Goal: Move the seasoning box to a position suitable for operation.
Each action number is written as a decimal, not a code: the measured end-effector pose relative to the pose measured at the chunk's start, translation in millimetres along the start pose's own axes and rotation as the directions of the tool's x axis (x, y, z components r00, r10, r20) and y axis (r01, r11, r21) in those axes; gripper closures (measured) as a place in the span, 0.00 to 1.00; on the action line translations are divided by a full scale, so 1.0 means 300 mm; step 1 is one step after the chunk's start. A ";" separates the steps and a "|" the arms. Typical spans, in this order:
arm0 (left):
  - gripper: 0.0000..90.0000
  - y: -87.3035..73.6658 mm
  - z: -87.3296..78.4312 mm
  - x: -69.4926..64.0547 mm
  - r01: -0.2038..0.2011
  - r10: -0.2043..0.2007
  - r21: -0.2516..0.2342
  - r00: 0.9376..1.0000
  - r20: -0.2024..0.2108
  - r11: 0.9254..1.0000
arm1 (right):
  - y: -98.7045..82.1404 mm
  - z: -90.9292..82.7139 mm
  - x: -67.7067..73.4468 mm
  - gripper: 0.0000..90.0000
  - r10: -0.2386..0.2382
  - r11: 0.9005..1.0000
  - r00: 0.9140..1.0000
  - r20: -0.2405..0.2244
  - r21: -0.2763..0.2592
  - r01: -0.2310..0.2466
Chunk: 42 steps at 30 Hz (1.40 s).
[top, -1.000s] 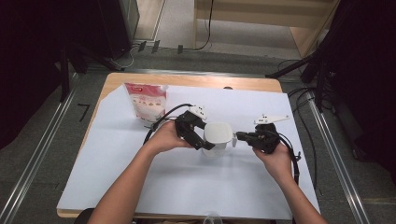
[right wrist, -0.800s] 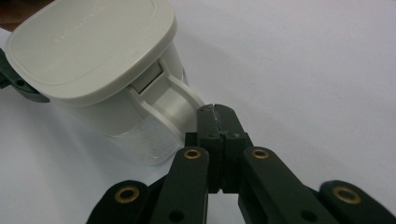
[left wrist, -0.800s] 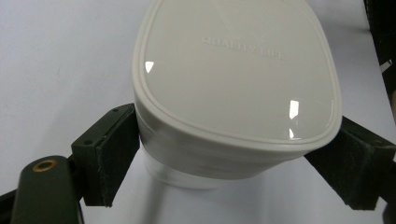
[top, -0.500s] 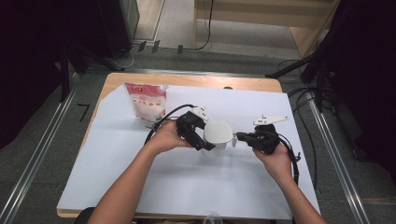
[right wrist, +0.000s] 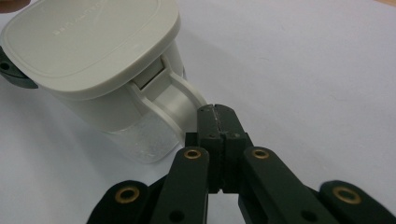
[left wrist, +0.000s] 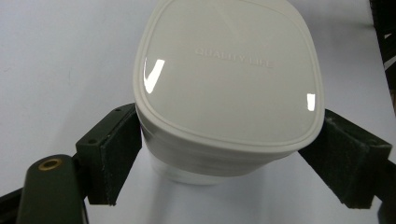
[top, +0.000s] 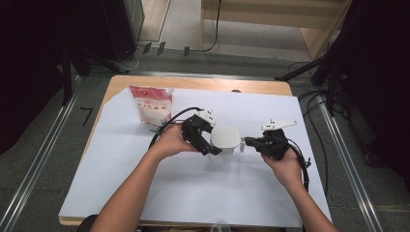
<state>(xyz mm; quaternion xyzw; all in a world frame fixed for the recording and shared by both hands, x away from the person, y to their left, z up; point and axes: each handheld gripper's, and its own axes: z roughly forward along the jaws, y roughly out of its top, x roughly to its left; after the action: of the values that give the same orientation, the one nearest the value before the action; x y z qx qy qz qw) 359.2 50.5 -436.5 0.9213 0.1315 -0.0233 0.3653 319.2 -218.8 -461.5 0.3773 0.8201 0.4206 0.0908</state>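
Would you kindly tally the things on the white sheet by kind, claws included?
White lidded container: 1
Red and white pouch: 1
Black claws, left claw and right claw: 2
Total: 4

A white lidded container [left wrist: 224, 88] stands between the left gripper [left wrist: 233, 163]'s two black jaws, one pad pressed to its side at 8 o'clock, the other at 4 o'clock, just under the lid's rim. The glossy lid bears faint embossed lettering. White tabletop [left wrist: 60, 60] lies beneath and around it.
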 end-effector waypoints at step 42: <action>0.46 0.046 -0.100 -0.036 -0.024 0.025 -0.025 0.999 0.024 0.999 | 0.004 -0.003 0.007 1.00 -0.010 1.000 1.000 -0.003 -0.004 0.010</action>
<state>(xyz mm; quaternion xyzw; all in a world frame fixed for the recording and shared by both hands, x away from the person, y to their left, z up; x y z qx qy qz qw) 350.8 58.6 -403.8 0.9179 0.1159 -0.0285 0.3783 317.9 -217.4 -459.7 0.3722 0.8213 0.4224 0.0924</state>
